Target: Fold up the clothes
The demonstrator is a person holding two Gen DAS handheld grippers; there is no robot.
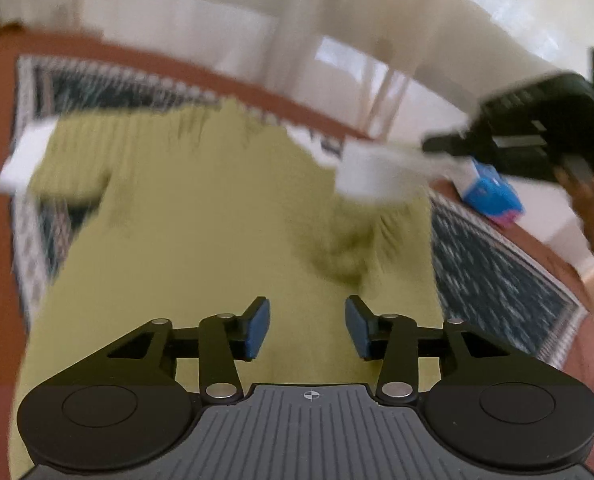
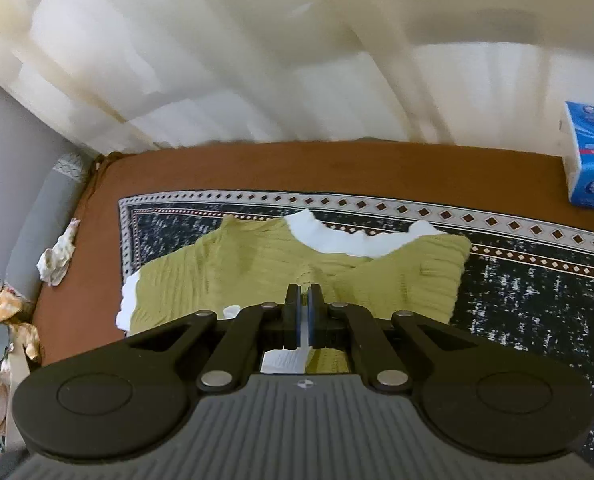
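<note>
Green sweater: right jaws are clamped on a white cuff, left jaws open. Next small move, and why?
Probably lay the white cuff across the green sweater and open the right gripper. The cuff is pinched between its jaws over the body, while the left gripper is open with nothing between its jaws, so that sleeve looks released.

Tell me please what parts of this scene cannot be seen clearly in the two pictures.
- Left wrist view: motion blur smears the green sweater, its white cuffs and the right gripper; its grip cannot be read here.
- Right wrist view: the right gripper's own body hides the sweater's near edge; only a white strip shows between the pads.
- Right wrist view: the blue tissue pack is cut off by the right edge.
- Left gripper: absent from the right wrist view.
</note>
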